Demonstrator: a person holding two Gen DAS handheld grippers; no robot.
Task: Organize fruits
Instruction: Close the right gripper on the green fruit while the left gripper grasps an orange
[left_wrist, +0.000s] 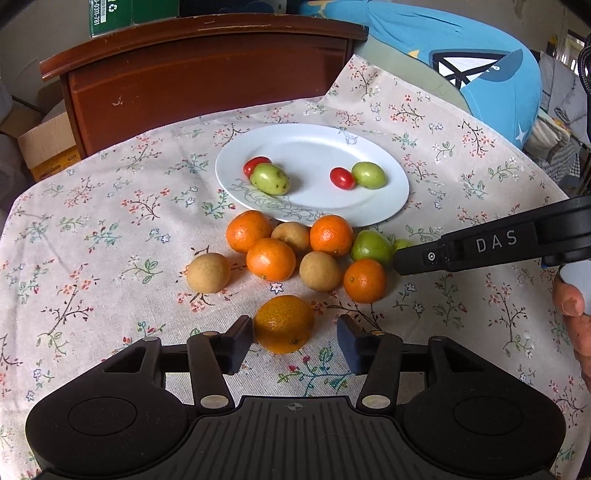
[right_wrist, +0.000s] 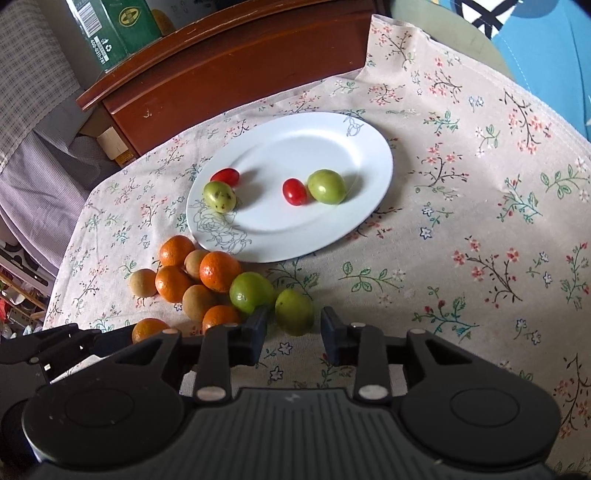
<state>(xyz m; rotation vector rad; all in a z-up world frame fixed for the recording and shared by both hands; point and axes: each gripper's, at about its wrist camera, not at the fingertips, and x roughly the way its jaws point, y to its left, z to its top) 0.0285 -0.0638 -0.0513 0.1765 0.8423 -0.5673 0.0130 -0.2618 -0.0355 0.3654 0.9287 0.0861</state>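
Observation:
A white plate (left_wrist: 317, 147) (right_wrist: 332, 147) holds two green fruits and two red cherry tomatoes. In front of it lies a pile of oranges, tan round fruits and green fruits (left_wrist: 295, 254) (right_wrist: 207, 277). My left gripper (left_wrist: 295, 341) is open, its fingers on either side of a lone orange (left_wrist: 283, 323) on the cloth. My right gripper (right_wrist: 291, 332) is open around a green fruit (right_wrist: 294, 311) at the right end of the pile, with another green fruit (right_wrist: 251, 291) just left of it. The right gripper's body shows in the left wrist view (left_wrist: 491, 243).
A floral tablecloth (left_wrist: 110, 240) (right_wrist: 480, 221) covers the table. A dark wooden cabinet (left_wrist: 207, 74) (right_wrist: 236, 62) stands behind it, with a green box (right_wrist: 114, 26) on top. A blue cushion (left_wrist: 480, 62) lies at the back right.

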